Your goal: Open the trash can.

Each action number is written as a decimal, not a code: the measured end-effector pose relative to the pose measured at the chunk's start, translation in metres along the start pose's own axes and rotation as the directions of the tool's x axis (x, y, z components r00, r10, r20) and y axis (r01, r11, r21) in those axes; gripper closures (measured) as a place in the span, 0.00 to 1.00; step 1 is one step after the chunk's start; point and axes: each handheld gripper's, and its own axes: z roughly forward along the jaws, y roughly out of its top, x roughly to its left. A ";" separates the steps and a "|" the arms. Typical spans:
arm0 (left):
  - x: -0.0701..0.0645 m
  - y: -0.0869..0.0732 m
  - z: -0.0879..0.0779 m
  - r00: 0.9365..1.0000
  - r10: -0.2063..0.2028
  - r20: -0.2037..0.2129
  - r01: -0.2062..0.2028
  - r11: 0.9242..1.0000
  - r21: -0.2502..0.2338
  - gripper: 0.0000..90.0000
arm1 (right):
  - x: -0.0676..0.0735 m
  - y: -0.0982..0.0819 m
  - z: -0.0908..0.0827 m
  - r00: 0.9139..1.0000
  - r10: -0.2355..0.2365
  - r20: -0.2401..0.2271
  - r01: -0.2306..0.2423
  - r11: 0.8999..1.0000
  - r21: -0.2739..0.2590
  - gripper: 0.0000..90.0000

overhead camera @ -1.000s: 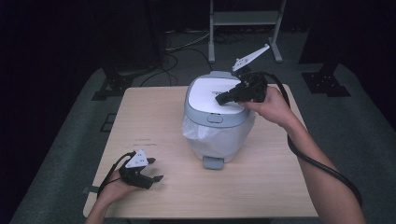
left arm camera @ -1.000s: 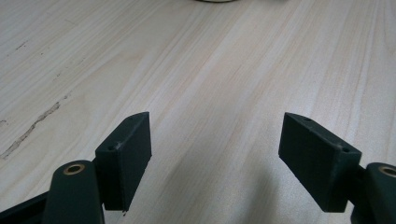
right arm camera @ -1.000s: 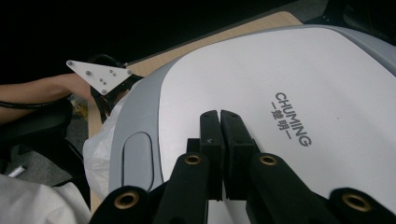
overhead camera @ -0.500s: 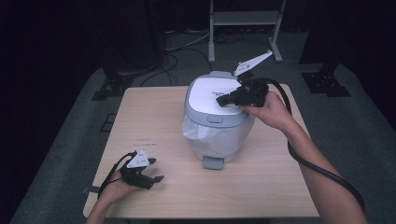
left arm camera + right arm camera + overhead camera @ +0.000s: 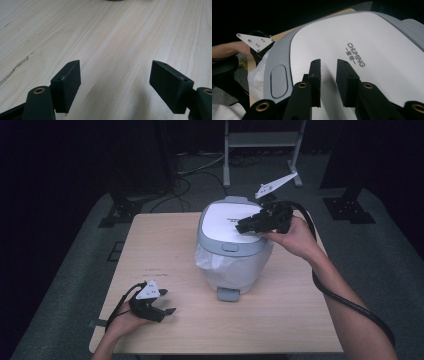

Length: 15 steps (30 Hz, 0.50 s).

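A grey and white rice cooker (image 5: 232, 262) stands at the middle of the wooden table (image 5: 165, 245), its lid (image 5: 367, 50) down. My right gripper (image 5: 240, 226) lies low over the lid's right part, its jaws nearly together with nothing between them (image 5: 328, 62). A white plastic bag (image 5: 210, 260) hangs out under the lid on the left. My left gripper (image 5: 167, 301) rests at the table's front left, open over bare wood (image 5: 116, 77), far from the cooker.
The lid's grey button (image 5: 279, 81) faces the front; a small grey tab (image 5: 227, 294) lies at the cooker's foot. Behind the table a metal stand (image 5: 262, 140) and black stand bases (image 5: 350, 207) sit on the floor. A cable (image 5: 350, 302) trails along the right forearm.
The right gripper has shifted slightly over the cooker's lid. The left gripper has stayed where it was.
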 end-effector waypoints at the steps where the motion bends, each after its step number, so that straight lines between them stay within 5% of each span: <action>1: 0.000 0.000 0.000 1.000 0.000 0.000 0.000 1.000 0.000 0.27 | 0.000 0.000 0.000 1.000 0.000 0.000 0.000 1.000 0.000 0.77; 6: 0.001 0.000 0.002 1.000 -0.002 0.007 0.002 1.000 0.001 0.27 | -0.005 -0.009 -0.020 0.999 0.020 0.032 -0.021 1.000 0.021 0.57; 15: -0.001 0.000 0.001 1.000 -0.004 0.000 0.004 1.000 -0.001 0.27 | -0.010 -0.025 -0.054 0.994 0.066 0.087 -0.065 0.998 -0.021 0.49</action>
